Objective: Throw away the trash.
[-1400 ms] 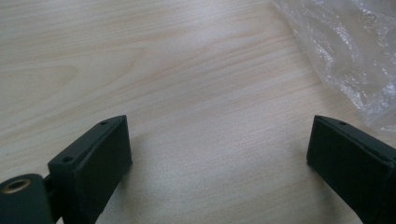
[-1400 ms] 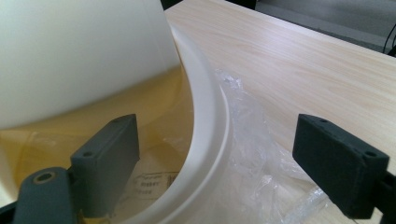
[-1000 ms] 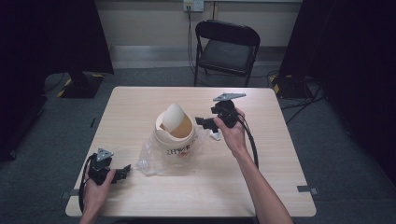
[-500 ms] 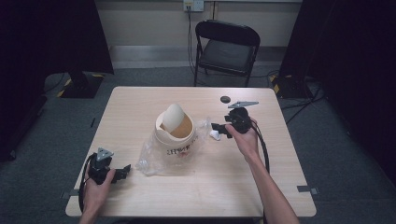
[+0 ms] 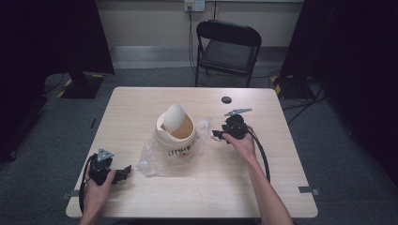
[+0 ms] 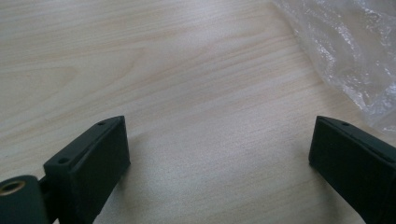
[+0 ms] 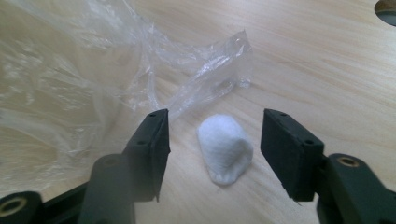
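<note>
- Right hand-held gripper [image 5: 218, 136] low over the surface [image 5: 141, 108], right of centre, jaws pointing left toward the bag.
- Its jaws have just been closing; they straddle a white cotton ball [image 7: 225, 148]. In the right gripper view there's a gap each side of the ball, so pads not pressing yet: open around it, nothing gripped.
- Cotton ball lies on the bare wood, just right of the plastic's edge, w/ the right hand [image 5: 240, 140] behind the gripper.
- Left hand-held gripper [image 5: 123, 172] sits at the near-left part of the surface, held by the left hand [image 5: 99, 185]. Jaws wide apart, nothing btwn them; left gripper view shows bare wood in the gap.
- Clear plastic bag [image 5: 155, 161], crumpled, spreads around the base of the bin at mid-surface; one corner reaches toward the left gripper, another flap toward the right one. Same wrinkled film in the top-right of the left gripper view [image 6: 345, 51] and across the left of the right gripper view [image 7: 70, 84].
- Small cream bin [image 5: 176, 136] w/ swing lid tilted up stands upright in the middle, on the plastic; dark print on its front, too small to read.
- Small dark round disc [image 5: 226, 99] on the far-right part of the surface, well apart from the rest.
- Black folding chair [image 5: 227, 49] beyond the far edge.
</note>
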A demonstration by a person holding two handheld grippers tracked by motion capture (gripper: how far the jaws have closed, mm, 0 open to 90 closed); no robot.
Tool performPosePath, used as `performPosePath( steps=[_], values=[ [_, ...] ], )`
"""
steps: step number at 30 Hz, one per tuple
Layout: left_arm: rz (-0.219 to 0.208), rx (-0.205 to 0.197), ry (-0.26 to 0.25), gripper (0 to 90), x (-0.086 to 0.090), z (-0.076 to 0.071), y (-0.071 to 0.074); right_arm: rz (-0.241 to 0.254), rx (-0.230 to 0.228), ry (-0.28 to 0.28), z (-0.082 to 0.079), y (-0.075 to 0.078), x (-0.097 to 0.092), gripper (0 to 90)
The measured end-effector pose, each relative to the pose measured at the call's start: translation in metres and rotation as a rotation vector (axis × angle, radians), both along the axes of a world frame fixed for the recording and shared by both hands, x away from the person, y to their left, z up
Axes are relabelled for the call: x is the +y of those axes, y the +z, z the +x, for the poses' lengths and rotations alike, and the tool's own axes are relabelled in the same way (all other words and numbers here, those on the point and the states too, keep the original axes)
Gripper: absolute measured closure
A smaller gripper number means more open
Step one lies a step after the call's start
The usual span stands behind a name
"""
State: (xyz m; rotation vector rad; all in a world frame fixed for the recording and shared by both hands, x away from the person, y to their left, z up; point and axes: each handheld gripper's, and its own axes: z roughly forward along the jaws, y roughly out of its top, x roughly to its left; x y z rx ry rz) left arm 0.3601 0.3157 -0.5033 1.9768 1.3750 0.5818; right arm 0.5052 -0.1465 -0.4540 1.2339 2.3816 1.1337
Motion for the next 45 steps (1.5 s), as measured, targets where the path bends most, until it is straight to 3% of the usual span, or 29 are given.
performPosePath(
  steps=[7, 23, 28, 31, 35, 45],
  values=[
    [0.002, 0.000, 0.000, 4.6, 0.000, 0.000, 0.000, -0.018, 0.018, -0.026, 0.006, -0.018, -0.003, 44.2],
    [0.000, 0.003, 0.002, 3.6, 0.000, 0.001, 0.000, -0.055, 0.007, 0.020, 0.007, -0.028, 0.006, 49.4],
    [0.001, 0.002, 0.004, 3.4, 0.000, 0.001, 0.000, -0.052, 0.008, 0.006, 0.009, -0.030, 0.005, 49.5],
    [0.001, 0.002, 0.004, 3.4, 0.000, 0.001, 0.000, -0.084, 0.014, -0.006, 0.009, -0.031, 0.007, 52.1],
    [0.002, 0.004, 0.002, 3.4, 0.000, 0.001, 0.000, -0.067, 0.021, -0.019, 0.008, -0.033, 0.003, 59.5],
    [0.002, 0.005, 0.000, 3.3, 0.001, 0.000, 0.000, 0.012, 0.022, -0.038, -0.001, -0.024, -0.005, 62.8]
  ],
)
